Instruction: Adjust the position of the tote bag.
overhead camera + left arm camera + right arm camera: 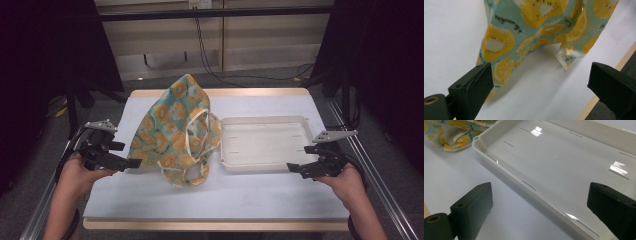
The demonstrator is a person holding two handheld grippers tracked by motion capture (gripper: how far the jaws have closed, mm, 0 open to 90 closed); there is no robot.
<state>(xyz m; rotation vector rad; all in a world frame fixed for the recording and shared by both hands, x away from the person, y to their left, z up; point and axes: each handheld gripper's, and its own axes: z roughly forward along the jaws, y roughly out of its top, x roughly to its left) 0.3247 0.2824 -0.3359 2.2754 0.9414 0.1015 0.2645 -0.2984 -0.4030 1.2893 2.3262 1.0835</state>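
— Lemon-print cloth bag (177, 132): where is it?
— On the table's (250, 195) left half, touching the white tray (265, 142).
— Your claws?
— Left gripper (127, 155) and right gripper (295, 167) both gape wide, holding nothing.

Two black grippers: left gripper (131, 163), right gripper (295, 169). Each has a grey three-cornered top plate, blocky black jaws, brass-ringed screw holes and black cables; bare forearms.

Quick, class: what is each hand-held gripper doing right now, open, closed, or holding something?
Left hand-held gripper: open, holding nothing, beside the lemon-print bag.
Right hand-held gripper: open, holding nothing, at the white tray.
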